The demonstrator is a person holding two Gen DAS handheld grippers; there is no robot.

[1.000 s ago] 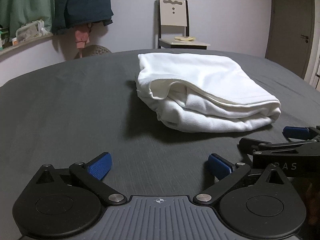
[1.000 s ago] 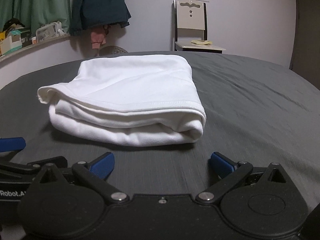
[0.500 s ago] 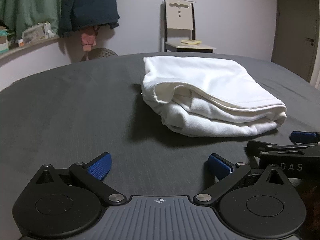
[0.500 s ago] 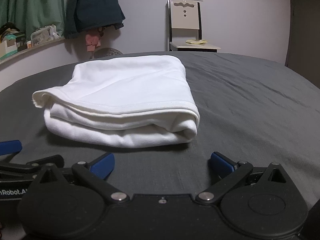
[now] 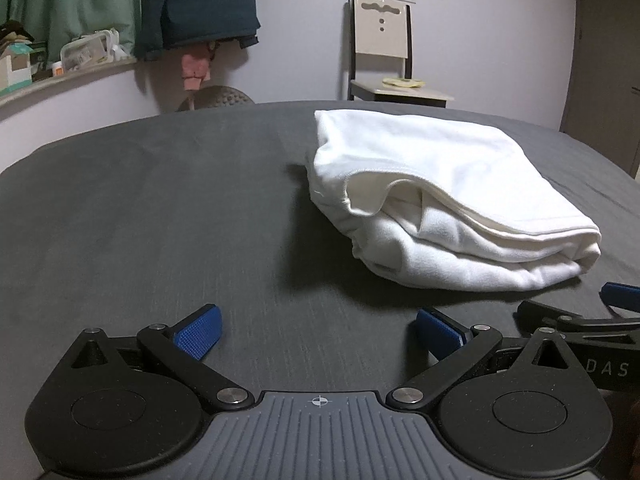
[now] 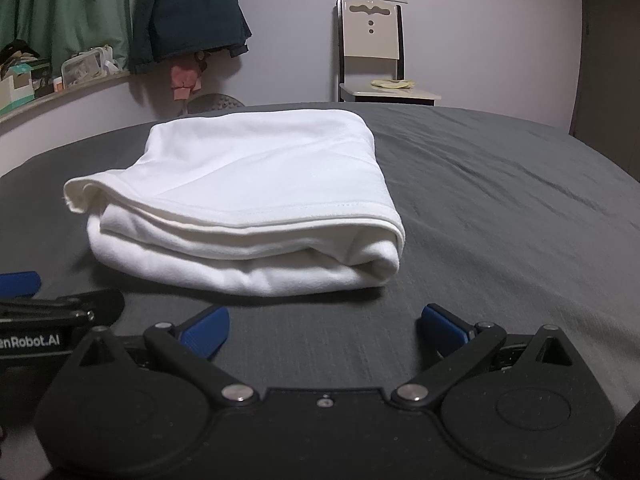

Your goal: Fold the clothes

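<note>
A white garment (image 5: pixel 436 196) lies folded into a thick rectangle on the dark grey cloth-covered table (image 5: pixel 160 208). In the right wrist view the same folded garment (image 6: pixel 256 200) sits straight ahead, its hemmed top layer facing me. My left gripper (image 5: pixel 318 334) is open, low over the table, with the garment ahead and to its right. My right gripper (image 6: pixel 324 330) is open too, just short of the garment's near edge. Neither holds anything. Each view catches the other gripper at its side edge.
A chair (image 5: pixel 386 60) with a yellowish item on its seat stands against the far wall. Dark and green clothes (image 5: pixel 200 4) hang at the left above a cluttered shelf (image 5: pixel 60 64). A door (image 5: pixel 608 64) is at the right. Bare grey table (image 6: pixel 520 208) spreads right of the garment.
Both views have shifted slightly: the garment now sits further right in the left wrist view and a bit lower and left in the right wrist view. Both grippers stay open and empty.
</note>
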